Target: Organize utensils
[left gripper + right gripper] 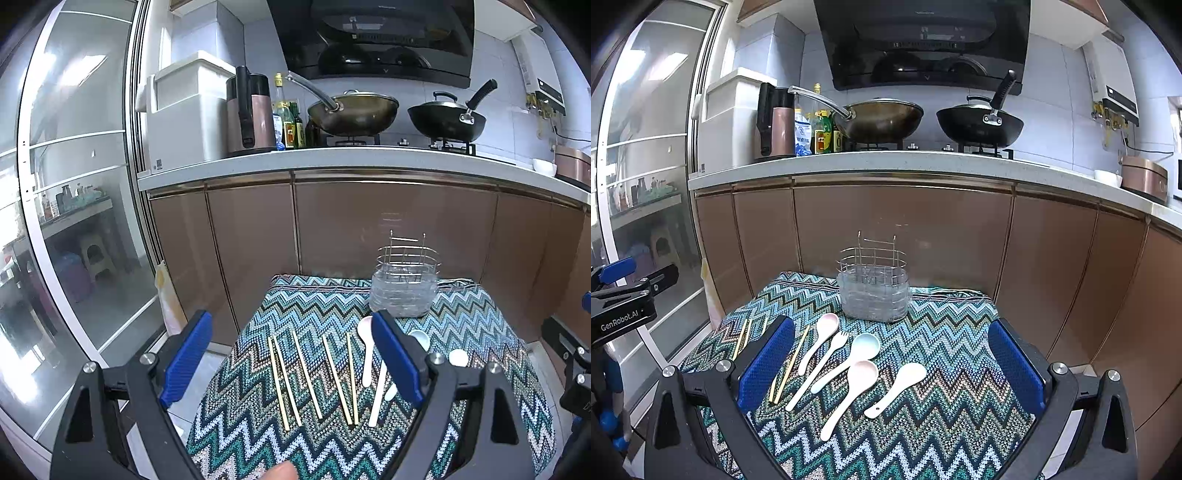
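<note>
In the left wrist view the left hand-held gripper (291, 363) hides most of the blue spoon (420, 338) and of another pale spoon (458, 357), while the bottom edge cuts off the cloth-covered surface (258, 443) and a fingertip (282, 472)

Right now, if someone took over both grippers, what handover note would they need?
Left gripper: open, holding nothing, above the chopsticks.
Right gripper: open, holding nothing, above the spoons and fork.
Wire utensil holder stands at the back of the zigzag cloth; it looks empty.
Done: nothing sorted.
Left: move every utensil into the holder.
</note>
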`<act>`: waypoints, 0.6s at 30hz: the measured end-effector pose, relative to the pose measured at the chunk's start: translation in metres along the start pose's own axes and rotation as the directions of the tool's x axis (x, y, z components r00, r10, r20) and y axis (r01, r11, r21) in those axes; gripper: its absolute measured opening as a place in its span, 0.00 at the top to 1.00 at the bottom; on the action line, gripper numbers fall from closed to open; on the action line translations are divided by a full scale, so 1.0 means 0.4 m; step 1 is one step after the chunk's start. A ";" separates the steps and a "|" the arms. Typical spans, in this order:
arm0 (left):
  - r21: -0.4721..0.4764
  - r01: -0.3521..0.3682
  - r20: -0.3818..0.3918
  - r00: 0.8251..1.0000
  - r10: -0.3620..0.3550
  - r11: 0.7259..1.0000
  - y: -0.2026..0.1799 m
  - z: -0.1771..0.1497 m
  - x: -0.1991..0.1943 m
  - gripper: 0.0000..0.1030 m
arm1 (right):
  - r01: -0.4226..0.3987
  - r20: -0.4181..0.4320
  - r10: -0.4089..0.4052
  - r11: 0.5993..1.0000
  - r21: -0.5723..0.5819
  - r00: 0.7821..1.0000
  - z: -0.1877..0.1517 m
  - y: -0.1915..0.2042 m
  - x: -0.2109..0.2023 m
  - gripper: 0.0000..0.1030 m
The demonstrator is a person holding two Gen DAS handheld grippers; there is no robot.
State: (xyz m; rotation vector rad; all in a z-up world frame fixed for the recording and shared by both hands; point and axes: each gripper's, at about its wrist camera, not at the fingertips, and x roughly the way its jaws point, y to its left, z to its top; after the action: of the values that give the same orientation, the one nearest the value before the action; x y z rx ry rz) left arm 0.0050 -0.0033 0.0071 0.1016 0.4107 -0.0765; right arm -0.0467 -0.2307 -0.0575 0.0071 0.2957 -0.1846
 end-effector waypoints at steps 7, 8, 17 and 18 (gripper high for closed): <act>0.006 0.016 -0.025 1.000 -0.016 1.000 0.002 -0.004 0.010 0.15 | -0.002 -0.007 0.002 1.000 -0.013 1.000 -0.006 0.008 0.001 0.00; 0.005 0.013 -0.024 1.000 -0.013 1.000 0.003 -0.005 0.010 0.15 | -0.002 -0.008 0.002 1.000 -0.013 1.000 -0.007 0.009 0.002 0.00; 0.010 0.002 -0.004 1.000 -0.002 1.000 0.005 -0.007 0.004 0.15 | 0.008 -0.010 -0.008 1.000 -0.022 1.000 -0.010 0.010 0.003 0.00; 0.009 0.004 -0.002 1.000 -0.004 1.000 0.006 -0.007 0.003 0.15 | 0.008 -0.011 -0.009 1.000 -0.023 1.000 -0.010 0.010 0.004 0.00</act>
State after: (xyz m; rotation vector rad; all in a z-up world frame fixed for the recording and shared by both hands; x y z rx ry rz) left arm 0.0051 -0.0006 0.0043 0.1097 0.4127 -0.0818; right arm -0.0456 -0.2267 -0.0619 -0.0156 0.3086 -0.1895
